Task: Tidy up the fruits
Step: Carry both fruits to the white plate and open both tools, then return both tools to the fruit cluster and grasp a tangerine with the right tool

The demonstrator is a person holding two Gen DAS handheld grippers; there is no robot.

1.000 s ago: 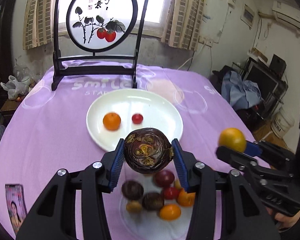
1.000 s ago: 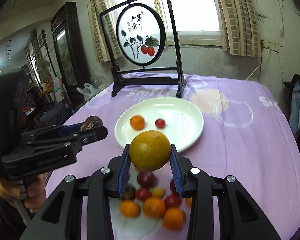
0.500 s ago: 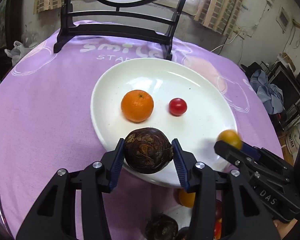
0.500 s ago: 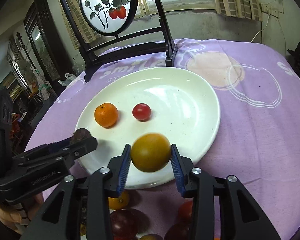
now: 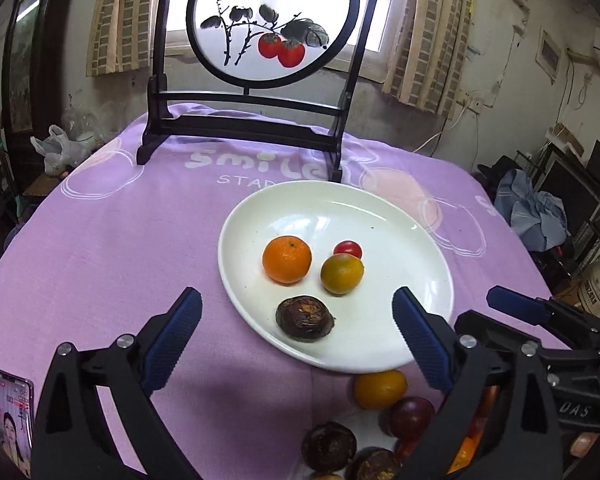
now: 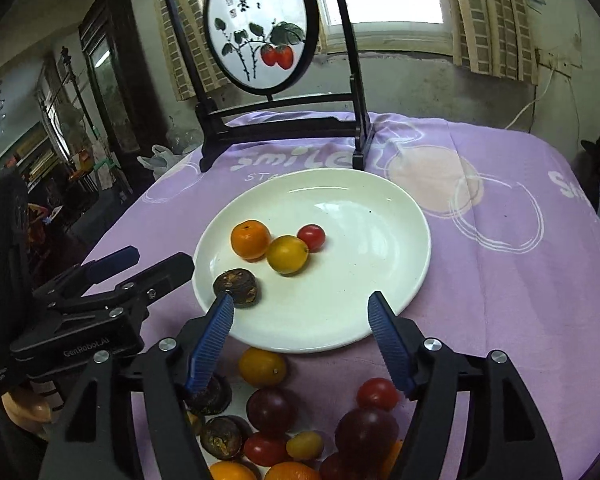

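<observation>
We are seeing a framed persimmon screen point(image 5: 274, 24) standing at 12 o'clock on the purple tablecloth point(image 5: 112, 240), a phone point(image 5: 12, 410) lying at 8 o'clock.

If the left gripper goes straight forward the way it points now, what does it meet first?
Probably the dark brown fruit at the near edge of the white plate. It lies in the gap ahead of the open left gripper, with the tangerine behind it. Depth is unclear; the gripper might pass above it.

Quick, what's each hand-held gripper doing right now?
Left hand-held gripper: open, holding nothing.
Right hand-held gripper: open, holding nothing.
</observation>
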